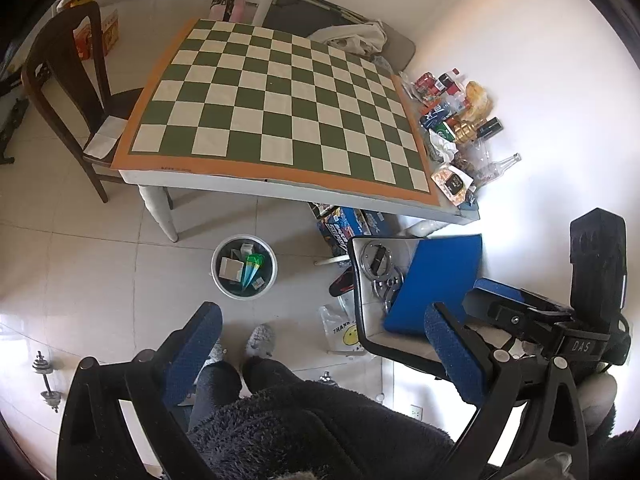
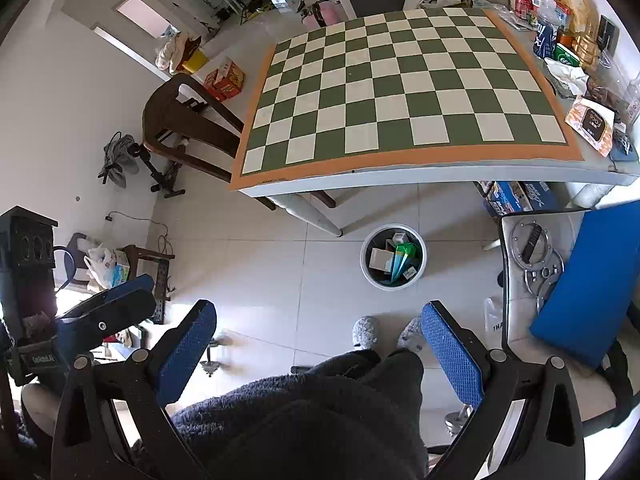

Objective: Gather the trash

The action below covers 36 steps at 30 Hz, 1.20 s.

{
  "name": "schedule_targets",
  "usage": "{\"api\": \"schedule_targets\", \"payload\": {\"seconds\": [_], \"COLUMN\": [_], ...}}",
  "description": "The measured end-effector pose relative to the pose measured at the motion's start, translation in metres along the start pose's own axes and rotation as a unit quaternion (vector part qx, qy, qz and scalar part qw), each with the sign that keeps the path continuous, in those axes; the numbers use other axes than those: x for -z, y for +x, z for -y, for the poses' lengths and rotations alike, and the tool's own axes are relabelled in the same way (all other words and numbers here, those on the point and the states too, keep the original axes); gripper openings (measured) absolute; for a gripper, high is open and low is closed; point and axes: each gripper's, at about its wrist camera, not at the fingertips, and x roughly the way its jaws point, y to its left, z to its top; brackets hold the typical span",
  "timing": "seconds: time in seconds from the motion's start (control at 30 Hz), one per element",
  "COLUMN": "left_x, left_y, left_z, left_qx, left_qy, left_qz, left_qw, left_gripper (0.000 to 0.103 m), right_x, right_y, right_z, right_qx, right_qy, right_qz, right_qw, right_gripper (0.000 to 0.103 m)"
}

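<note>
Green-and-cream checkered mat with an orange border covers the white bench. Tongs' pads are blue on black arms. Grey bin, blue cushion, dark brown chair.

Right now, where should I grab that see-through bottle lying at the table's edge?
Grip the clear bottle around its narrow neck, probably best from above. It lies on its side with the neck pointing away from the trash pile, so that end looks free, while wrappers crowd its body. Both the left gripper and the right gripper are open and empty.
</note>
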Motion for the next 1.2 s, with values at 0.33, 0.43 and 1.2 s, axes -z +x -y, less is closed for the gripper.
{"api": "schedule_targets", "payload": {"seconds": [0.33, 0.43, 1.2], "left_x": [0.001, 0.0, 0.007], "left_y": [-0.002, -0.003, 0.001], "left_z": [-0.001, -0.002, -0.011], "left_qx": [-0.006, -0.005, -0.015], "left_qy": [0.002, 0.003, 0.011], "left_qz": [0.0, 0.0, -0.013], "left_qw": [1.0, 1.0, 0.9997], "left_gripper": [0.103, 0.103, 0.103], "right_x": [0.003, 0.003, 0.006], "right_y": [0.004, 0.005, 0.009], "right_z": [0.001, 0.001, 0.008], "right_qx": [-0.005, -0.005, 0.003], "right_qy": [-0.005, -0.006, -0.019], "right_qz": [-0.014, -0.016, -0.041], "right_qw": [1.0, 1.0, 0.999], "right_gripper": [0.103, 0.103, 0.103]}}
